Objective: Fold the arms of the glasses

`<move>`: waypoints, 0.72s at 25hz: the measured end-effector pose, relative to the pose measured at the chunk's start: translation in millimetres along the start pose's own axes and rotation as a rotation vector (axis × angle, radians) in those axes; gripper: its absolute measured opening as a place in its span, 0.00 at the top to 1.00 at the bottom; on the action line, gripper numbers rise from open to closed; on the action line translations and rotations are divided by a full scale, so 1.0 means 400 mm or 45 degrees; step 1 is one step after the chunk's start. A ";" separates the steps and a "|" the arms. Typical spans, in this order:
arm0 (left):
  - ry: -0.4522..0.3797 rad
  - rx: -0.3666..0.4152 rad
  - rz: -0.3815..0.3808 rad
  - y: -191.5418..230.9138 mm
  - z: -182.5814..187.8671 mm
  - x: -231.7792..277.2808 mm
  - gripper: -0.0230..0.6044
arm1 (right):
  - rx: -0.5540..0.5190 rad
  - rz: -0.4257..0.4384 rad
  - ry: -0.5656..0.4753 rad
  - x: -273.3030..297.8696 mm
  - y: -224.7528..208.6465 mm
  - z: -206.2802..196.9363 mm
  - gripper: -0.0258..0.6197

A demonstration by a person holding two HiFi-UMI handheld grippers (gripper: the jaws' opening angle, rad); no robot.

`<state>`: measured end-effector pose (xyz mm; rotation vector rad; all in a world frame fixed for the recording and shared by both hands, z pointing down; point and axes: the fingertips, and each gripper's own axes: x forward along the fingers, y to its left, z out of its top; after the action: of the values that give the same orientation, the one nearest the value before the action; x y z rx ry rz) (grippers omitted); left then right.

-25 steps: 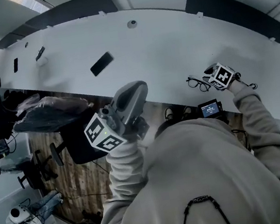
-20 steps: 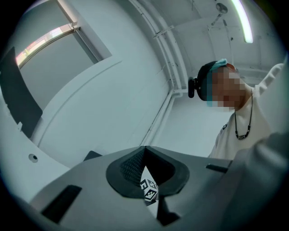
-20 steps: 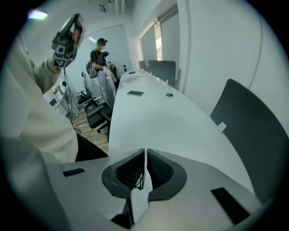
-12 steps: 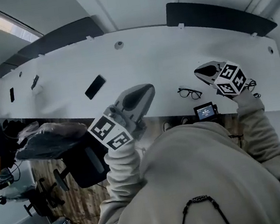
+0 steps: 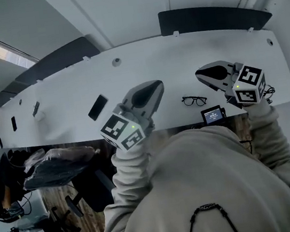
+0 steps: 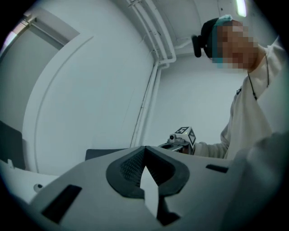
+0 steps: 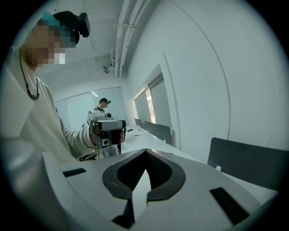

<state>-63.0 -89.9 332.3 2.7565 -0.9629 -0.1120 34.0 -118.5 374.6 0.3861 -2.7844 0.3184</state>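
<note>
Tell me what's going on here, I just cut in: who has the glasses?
Nobody has them right now. The glasses lie alone on the white table, close to its near edge. The person holds both grippers up above the table. The left gripper and the right gripper are each shut with nothing between the jaws. The glasses are too small in the head view to tell whether their arms are folded. A dark phone lies further left.
</note>
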 end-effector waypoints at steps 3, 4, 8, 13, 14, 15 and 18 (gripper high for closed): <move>0.031 0.027 -0.064 -0.011 -0.002 0.037 0.96 | -0.010 -0.001 -0.028 -0.013 0.017 0.015 0.93; 0.030 0.021 -0.080 -0.011 -0.004 0.048 0.96 | -0.016 -0.006 -0.025 -0.017 0.017 0.013 0.93; 0.018 -0.033 -0.085 0.018 -0.026 0.084 0.96 | -0.004 -0.035 -0.030 -0.038 0.002 0.004 0.93; 0.051 -0.012 -0.101 0.012 -0.042 0.111 0.96 | -0.015 -0.040 -0.034 -0.048 -0.004 0.008 0.93; 0.056 -0.011 -0.102 0.014 -0.046 0.117 0.96 | -0.013 -0.047 -0.034 -0.049 -0.009 0.008 0.93; 0.057 -0.015 -0.104 0.016 -0.048 0.123 0.96 | -0.012 -0.054 -0.034 -0.049 -0.014 0.009 0.93; 0.052 -0.030 -0.111 0.018 -0.053 0.138 0.96 | -0.017 -0.052 -0.034 -0.047 -0.021 0.017 0.93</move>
<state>-21.0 -125.8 354.5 2.7683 -0.8260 -0.0801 52.0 -124.0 363.7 0.4463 -2.7993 0.2871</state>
